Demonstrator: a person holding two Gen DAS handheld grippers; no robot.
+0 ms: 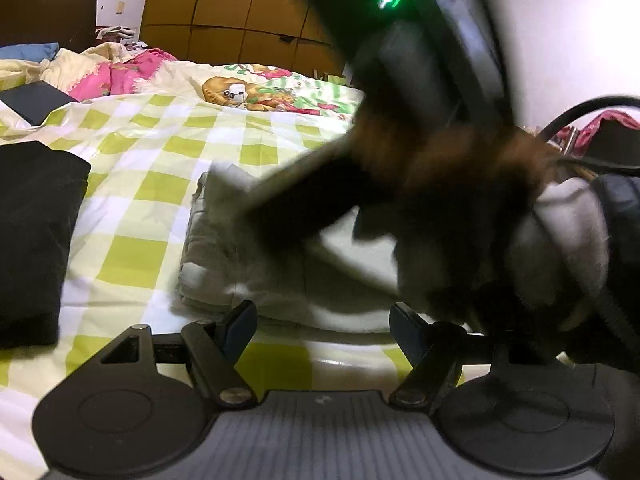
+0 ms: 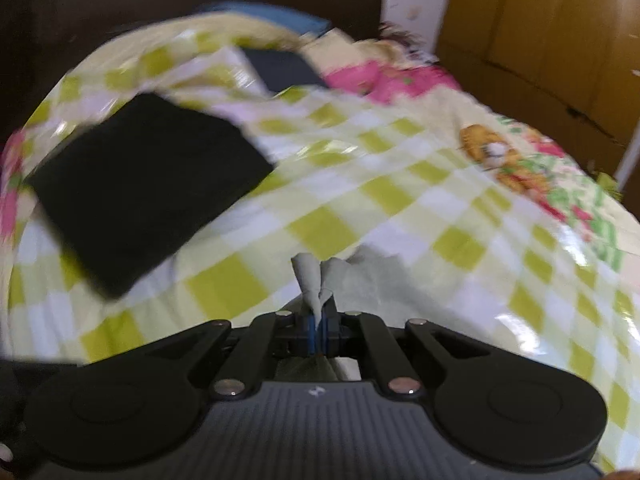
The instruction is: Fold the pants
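Grey pants (image 1: 240,264) lie partly folded on the green-and-white checked bedspread (image 1: 160,152), just ahead of my left gripper (image 1: 322,324), which is open and empty with its jaws wide apart. The right gripper's body (image 1: 400,80) crosses the left wrist view, blurred, above the pants. In the right wrist view my right gripper (image 2: 319,326) is shut on a bunched edge of the grey pants (image 2: 316,276), which sticks up between the jaws.
A folded black garment (image 1: 36,240) lies on the bed to the left; it also shows in the right wrist view (image 2: 148,184). A dark flat object (image 2: 284,68), pink bedding (image 1: 116,76) and a cartoon-print quilt (image 1: 264,92) lie farther back. Wooden wardrobes (image 2: 540,32) stand behind.
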